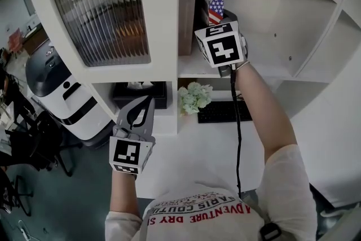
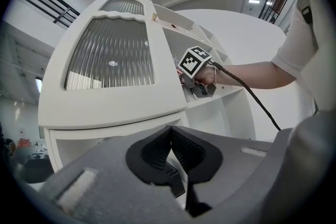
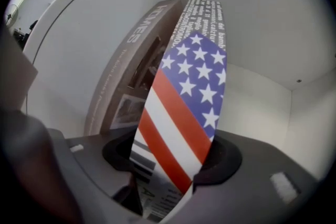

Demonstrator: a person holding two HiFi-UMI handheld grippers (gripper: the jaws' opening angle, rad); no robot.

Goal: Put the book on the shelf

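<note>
We face a tall white shelf unit (image 1: pixel 163 36). It has a ribbed glass door (image 1: pixel 101 14) on the left and an open compartment on the right. Below it, a white desk (image 1: pixel 186 149) runs toward us, and a white wheeled machine (image 1: pixel 62 93) stands on the floor to its left.

In the open compartment, a brown book (image 1: pixel 188 3) stands against the left wall. The flag-covered book (image 3: pixel 189 97) stands on its edge on the shelf board just to its right, spine toward us.

Our right gripper (image 3: pixel 176 157) reaches level into that compartment. Its fingers are spread wide on either side of the book's spine, with a dark gap showing on the left side, so they do not clamp it.

Our left gripper (image 2: pixel 169 136) hangs lower and nearer, left of the desk's middle. Its fingers are closed tip to tip with nothing between them.

Under the shelf, at the far edge of the desk, we see a black keyboard (image 1: pixel 223 112), a dark box (image 1: pixel 141 96) and a small bunch of pale flowers (image 1: pixel 194 97) between them.
</note>
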